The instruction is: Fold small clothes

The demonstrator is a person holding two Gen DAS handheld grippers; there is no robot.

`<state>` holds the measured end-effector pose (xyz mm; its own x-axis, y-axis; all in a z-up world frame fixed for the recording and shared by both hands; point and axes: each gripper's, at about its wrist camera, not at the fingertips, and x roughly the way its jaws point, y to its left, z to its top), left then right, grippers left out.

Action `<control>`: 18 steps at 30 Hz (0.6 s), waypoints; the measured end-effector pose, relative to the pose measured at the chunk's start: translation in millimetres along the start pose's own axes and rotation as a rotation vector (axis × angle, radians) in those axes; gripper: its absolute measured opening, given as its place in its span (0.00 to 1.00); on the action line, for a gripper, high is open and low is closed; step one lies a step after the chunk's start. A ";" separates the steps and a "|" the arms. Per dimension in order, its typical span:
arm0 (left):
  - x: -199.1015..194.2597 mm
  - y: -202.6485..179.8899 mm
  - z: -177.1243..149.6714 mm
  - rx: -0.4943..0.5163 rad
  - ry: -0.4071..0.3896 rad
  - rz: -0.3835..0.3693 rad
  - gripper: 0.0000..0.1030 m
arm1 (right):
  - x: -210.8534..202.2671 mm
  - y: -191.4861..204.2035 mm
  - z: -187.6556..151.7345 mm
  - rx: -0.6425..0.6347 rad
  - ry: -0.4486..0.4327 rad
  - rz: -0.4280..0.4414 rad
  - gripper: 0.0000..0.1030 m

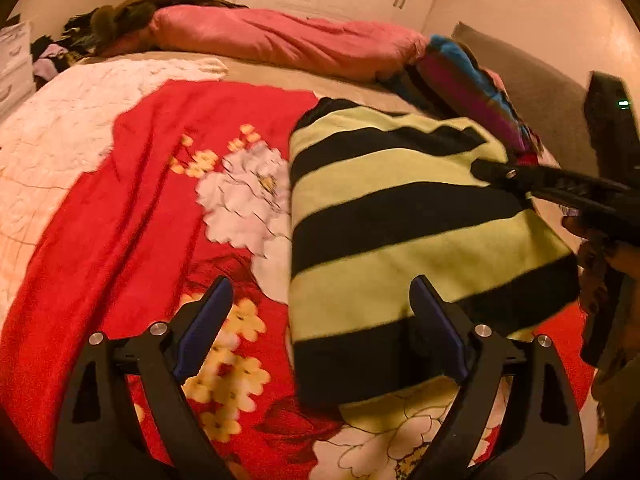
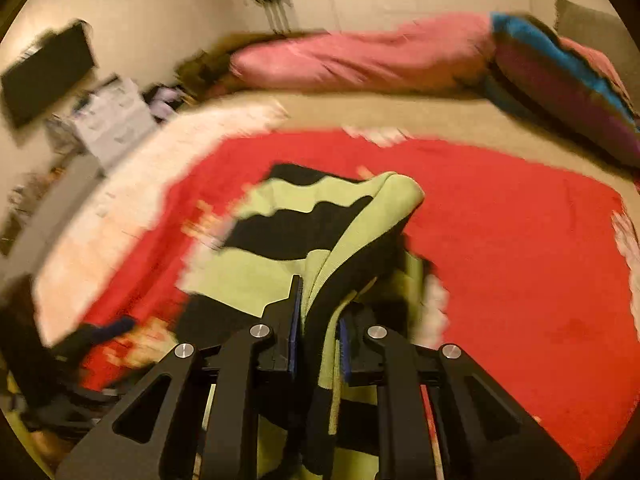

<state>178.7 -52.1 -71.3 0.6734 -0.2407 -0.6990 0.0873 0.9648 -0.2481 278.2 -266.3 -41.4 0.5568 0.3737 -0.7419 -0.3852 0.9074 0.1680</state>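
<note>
On the red floral blanket (image 1: 132,184) lies the striped sweater (image 1: 400,216), lime and black. The right gripper (image 2: 318,344) is clamped on a bunched fold of its edge, probably to carry it across. The left gripper (image 1: 320,332) hangs spread wide over the near hem, gripping nothing. Sleeves and neckline are hidden; the right view is smeared.

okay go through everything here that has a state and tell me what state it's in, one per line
Striped garment: partly folded, one edge lifted.
Right gripper: shut on the striped garment.
Left gripper: open, holding nothing.
Red floral blanket: spread flat.
Pink pillow: lying at the bed's far side.
</note>
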 end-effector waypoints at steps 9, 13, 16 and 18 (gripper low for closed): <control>13.5 -21.3 -13.3 0.103 0.051 0.040 0.80 | 24.0 -24.7 -29.3 0.081 0.032 -0.085 0.38; 5.2 -17.5 -8.3 0.090 0.012 0.046 0.80 | -14.9 -29.1 -30.8 0.101 -0.065 -0.095 0.49; 2.4 -16.5 -6.3 0.081 -0.003 0.048 0.80 | -44.4 -29.5 -37.5 0.112 -0.119 -0.066 0.49; 3.3 -15.8 -6.4 0.081 0.000 0.056 0.80 | -57.4 -24.2 -47.5 0.107 -0.127 -0.033 0.49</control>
<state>174.9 -68.8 -74.0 0.6793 -0.1859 -0.7100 0.1085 0.9822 -0.1534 220.6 -318.9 -33.7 0.6589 0.3580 -0.6615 -0.2880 0.9325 0.2178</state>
